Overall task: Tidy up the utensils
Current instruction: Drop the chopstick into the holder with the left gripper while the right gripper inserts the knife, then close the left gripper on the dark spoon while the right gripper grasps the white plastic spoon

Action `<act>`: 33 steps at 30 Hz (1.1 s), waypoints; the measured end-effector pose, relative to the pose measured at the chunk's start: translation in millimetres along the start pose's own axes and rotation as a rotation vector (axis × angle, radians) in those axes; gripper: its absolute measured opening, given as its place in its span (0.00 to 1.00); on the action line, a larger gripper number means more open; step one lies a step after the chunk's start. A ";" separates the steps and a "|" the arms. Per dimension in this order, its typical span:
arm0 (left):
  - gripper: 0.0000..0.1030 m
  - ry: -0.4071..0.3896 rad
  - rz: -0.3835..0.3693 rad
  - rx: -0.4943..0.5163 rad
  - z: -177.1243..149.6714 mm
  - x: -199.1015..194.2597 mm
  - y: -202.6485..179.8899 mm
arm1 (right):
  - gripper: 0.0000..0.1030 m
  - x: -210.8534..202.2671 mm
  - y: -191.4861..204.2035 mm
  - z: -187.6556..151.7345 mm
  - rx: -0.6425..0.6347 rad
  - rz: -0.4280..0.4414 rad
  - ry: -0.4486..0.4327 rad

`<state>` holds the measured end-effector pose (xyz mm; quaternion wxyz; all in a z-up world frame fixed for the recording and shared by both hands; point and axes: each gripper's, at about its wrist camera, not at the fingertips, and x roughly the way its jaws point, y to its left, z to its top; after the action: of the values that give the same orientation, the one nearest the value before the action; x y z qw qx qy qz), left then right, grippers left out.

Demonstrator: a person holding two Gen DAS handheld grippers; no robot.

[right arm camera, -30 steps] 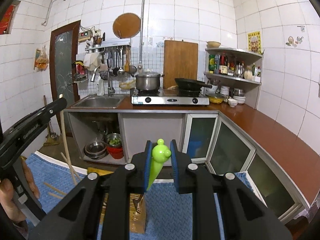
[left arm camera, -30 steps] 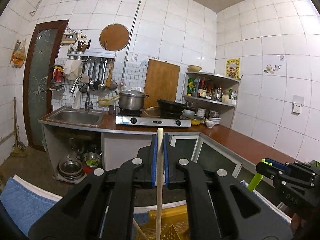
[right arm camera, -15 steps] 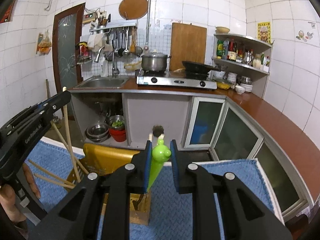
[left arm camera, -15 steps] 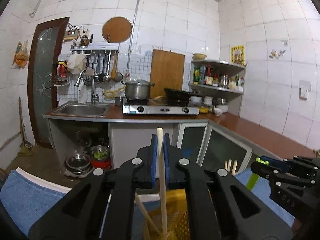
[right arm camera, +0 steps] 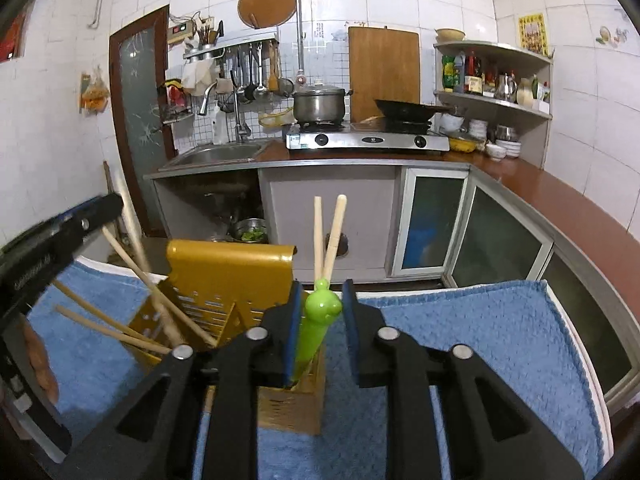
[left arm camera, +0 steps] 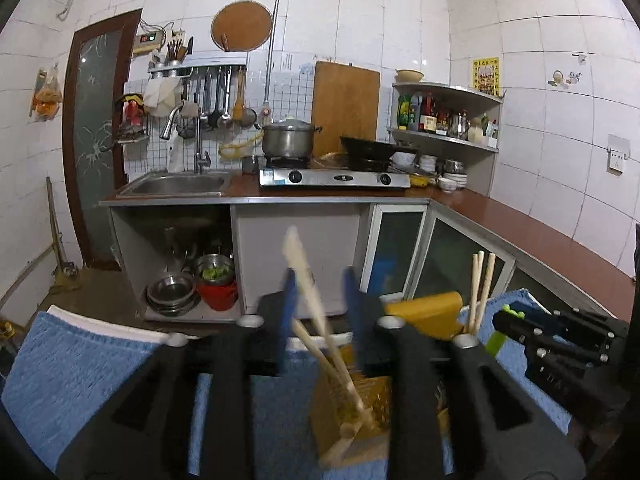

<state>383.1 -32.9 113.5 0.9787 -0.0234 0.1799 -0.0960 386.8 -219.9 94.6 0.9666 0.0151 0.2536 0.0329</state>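
My left gripper [left arm camera: 318, 292] is open; a wooden chopstick [left arm camera: 316, 312] leans loose between its jaws, its lower end in the yellow perforated holder [left arm camera: 424, 312]. My right gripper [right arm camera: 319, 312] is open around a green-handled utensil [right arm camera: 318, 320] that stands in a wooden block [right arm camera: 292, 404], touching the left pad. Two chopsticks [right arm camera: 326, 236] stand upright behind it. The yellow holder [right arm camera: 228, 268] with several slanting chopsticks [right arm camera: 132, 276] sits left of the block, under the left gripper [right arm camera: 64, 232]. The right gripper [left arm camera: 552, 336] shows in the left wrist view.
A blue towel [right arm camera: 460, 344] covers the work surface. Beyond are a kitchen counter with sink [left arm camera: 176, 184], gas stove [left arm camera: 336, 176] with pot and wok, a corner shelf [left arm camera: 444, 120] of bottles, and bowls [left arm camera: 172, 296] under the sink.
Both grippers have opened. The left has let go of the chopstick, which now leans in the yellow holder. The right has released the green utensil into the wooden block. Both views have tilted lower.
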 end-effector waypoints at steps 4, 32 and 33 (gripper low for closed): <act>0.68 -0.034 0.017 0.006 6.7 -28.7 2.1 | 0.53 -27.6 -0.9 7.1 0.004 0.009 -0.043; 0.95 0.247 0.025 -0.045 -116.6 -110.5 26.5 | 0.71 -110.5 -6.0 -140.3 0.085 -0.130 0.135; 0.95 0.258 0.025 -0.041 -121.0 -109.5 25.7 | 0.71 -107.3 -5.7 -147.3 0.097 -0.134 0.153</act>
<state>244.1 12.5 36.5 0.9479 -0.0284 0.3063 -0.0825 221.5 -231.4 18.6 0.9426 0.0425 0.3282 -0.0433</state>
